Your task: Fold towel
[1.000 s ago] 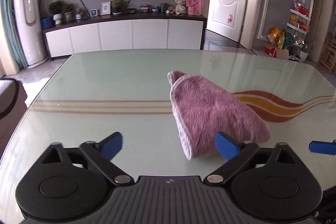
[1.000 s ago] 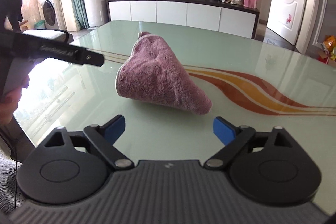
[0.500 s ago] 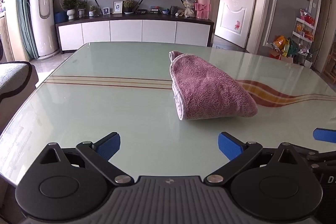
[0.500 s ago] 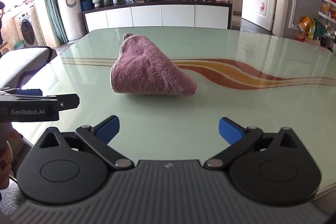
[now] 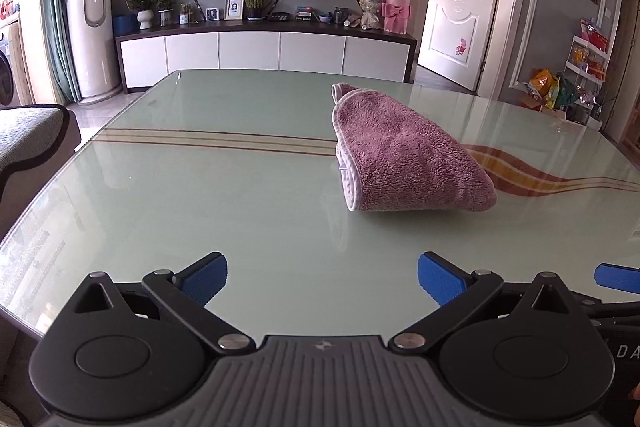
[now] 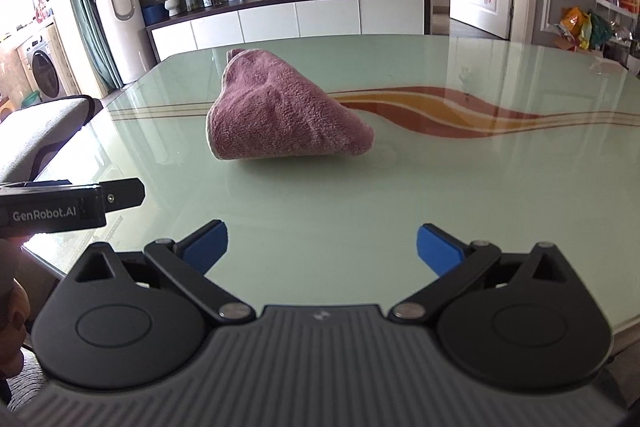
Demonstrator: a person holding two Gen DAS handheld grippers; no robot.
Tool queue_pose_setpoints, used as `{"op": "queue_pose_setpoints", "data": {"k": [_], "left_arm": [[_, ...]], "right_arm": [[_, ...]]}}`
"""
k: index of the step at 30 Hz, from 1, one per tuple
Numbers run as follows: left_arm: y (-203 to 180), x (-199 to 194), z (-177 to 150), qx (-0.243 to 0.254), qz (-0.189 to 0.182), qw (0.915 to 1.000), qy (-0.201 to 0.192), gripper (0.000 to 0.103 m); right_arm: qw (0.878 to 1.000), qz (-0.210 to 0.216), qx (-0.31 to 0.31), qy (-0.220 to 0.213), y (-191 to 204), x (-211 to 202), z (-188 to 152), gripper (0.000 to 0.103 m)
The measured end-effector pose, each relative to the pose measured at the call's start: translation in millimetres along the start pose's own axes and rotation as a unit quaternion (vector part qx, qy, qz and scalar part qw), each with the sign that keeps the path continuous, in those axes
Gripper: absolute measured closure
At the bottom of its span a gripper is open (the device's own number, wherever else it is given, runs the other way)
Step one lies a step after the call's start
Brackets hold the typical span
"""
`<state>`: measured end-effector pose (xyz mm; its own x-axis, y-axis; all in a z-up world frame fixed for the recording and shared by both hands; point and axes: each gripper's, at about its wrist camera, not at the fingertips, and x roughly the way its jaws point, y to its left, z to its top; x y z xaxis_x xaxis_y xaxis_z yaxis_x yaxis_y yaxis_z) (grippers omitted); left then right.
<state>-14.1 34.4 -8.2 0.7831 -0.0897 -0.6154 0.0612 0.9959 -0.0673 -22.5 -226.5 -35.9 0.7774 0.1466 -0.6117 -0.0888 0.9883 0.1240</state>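
A mauve towel (image 5: 404, 151) lies folded in a thick bundle on the green glass table (image 5: 224, 195), right of centre in the left wrist view. It also shows in the right wrist view (image 6: 280, 113), left of centre. My left gripper (image 5: 322, 281) is open and empty, well short of the towel near the table's front edge. My right gripper (image 6: 322, 247) is open and empty too, also back from the towel. The right gripper's blue fingertip (image 5: 616, 277) shows at the left view's right edge. The left gripper's body (image 6: 68, 203) shows at the right view's left edge.
A grey chair (image 5: 28, 139) stands at the table's left side. A white TV cabinet (image 5: 264, 53) with plants and ornaments lines the far wall. A white door (image 5: 460, 15) and a snack shelf (image 5: 588, 59) are at the right.
Both grippers have drawn back from the towel toward the table's front edge and risen a little. The towel lies still in its folded bundle.
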Motion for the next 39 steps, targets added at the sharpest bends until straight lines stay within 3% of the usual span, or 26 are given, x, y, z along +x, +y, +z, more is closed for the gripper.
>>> {"op": "queue_pose_setpoints", "data": {"k": [17,23,39], "left_arm": [[-17,-3,-3,0.026,0.014,0.9996,0.002,0.001],[-15,-3,-2,0.0,0.002,0.9998,0.021,0.001],[-18,-10,-4,-0.003,0.012,0.9996,0.024,0.002]], "right_arm": [[1.0,-0.006,-0.002,-0.01,-2,-6,-6,0.0],[1.0,-0.005,0.002,-0.012,-6,-10,-8,0.0],[1.0,0.0,-0.002,-0.011,-5,-13,-12,0.0]]}}
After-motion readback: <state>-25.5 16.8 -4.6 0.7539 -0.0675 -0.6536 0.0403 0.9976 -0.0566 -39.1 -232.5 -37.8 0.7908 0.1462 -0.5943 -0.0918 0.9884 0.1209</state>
